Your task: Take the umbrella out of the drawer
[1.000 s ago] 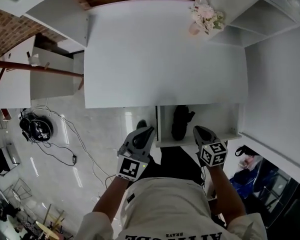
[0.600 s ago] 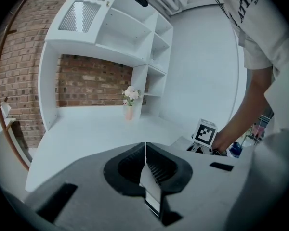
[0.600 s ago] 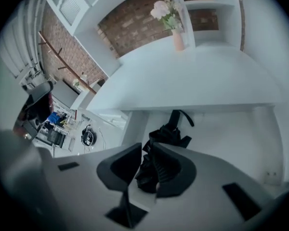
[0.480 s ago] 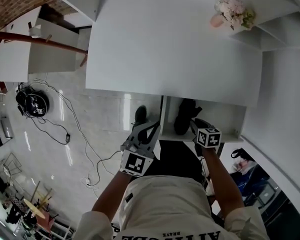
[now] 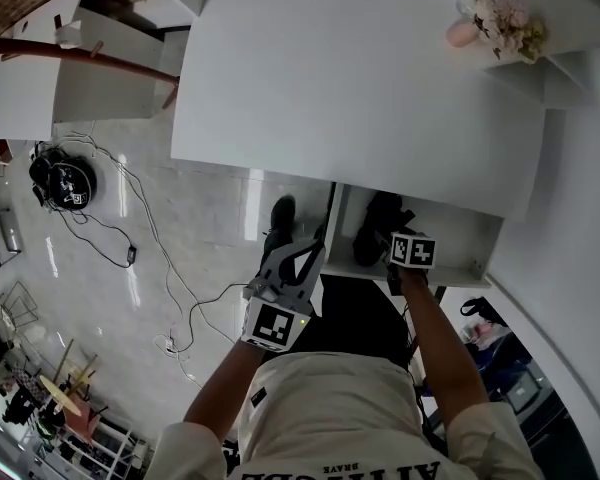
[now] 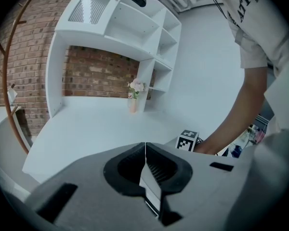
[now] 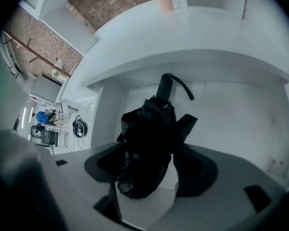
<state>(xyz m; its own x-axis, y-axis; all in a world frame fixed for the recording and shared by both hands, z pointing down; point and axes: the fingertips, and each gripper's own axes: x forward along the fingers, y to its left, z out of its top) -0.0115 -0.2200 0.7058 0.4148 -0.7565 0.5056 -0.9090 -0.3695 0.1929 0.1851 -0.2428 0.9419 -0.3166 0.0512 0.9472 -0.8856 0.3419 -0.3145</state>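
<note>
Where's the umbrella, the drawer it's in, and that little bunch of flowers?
umbrella (image 7: 147,143): right gripper view, on its folded black canopy.
drawer (image 5: 465,243): head view, on its bare white floor.
flowers (image 5: 510,23): head view, on the blossoms.

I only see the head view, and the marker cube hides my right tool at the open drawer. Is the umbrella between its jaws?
Observer: Yes. The right tool has just been opening its jaws; they stand apart with the black umbrella between them, not clamped.
Operator: Which end is nearest the tool?
Observer: The folded fabric end. The handle points toward the back of the drawer.
Operator: And the left tool?
Observer: The left tool has its jaws together, with nothing between them.
</note>
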